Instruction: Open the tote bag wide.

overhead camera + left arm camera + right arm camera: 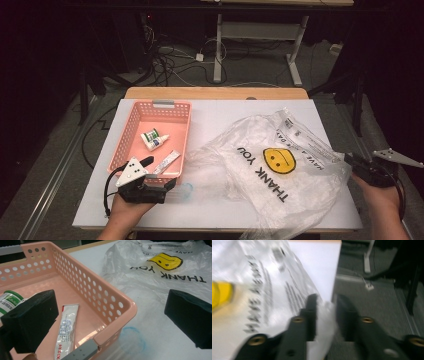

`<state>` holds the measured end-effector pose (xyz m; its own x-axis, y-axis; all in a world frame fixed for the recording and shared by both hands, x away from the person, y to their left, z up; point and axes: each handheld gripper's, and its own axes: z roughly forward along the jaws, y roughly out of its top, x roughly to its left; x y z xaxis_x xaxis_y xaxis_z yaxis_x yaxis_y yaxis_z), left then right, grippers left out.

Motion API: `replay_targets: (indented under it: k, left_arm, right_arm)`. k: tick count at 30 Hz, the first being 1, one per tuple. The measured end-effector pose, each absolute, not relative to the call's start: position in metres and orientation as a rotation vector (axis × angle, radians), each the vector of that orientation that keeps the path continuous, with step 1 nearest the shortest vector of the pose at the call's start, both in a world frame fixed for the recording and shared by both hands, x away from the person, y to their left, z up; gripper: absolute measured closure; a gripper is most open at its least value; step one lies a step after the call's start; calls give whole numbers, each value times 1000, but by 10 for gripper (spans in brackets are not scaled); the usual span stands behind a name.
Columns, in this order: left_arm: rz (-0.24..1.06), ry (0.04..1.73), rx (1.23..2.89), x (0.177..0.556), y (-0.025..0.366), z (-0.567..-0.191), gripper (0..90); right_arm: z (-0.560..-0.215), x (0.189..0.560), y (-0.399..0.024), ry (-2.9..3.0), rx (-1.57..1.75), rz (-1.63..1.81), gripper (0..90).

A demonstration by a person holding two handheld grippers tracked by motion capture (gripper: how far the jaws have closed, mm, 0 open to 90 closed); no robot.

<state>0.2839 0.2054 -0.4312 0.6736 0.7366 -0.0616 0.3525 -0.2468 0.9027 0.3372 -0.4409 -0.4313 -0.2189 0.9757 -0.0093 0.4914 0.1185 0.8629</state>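
Lying across the counter (210, 112) just right of the pink basket (131, 145), the clear plastic bag (270, 165) shows a yellow smiley and "THANK YOU". The right tongs (350, 161) sit at the bag's right edge, over the counter's rim; their jaws stand parted with a fold of the bag's film between them, pads not pressing it. The left tongs (161, 172) stand wide open and empty astride the basket's near right corner. Inside the basket lie a small green-capped bottle (154, 139) and a sachet (167, 162).
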Motion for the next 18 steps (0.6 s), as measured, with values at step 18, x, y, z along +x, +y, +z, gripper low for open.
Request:
replay_targets:
  k: [18]
  left_arm:
    - [460, 854, 1849, 282, 208, -430, 0]
  right_arm:
    - [-390, 357, -344, 1934, 1177, 1184, 576]
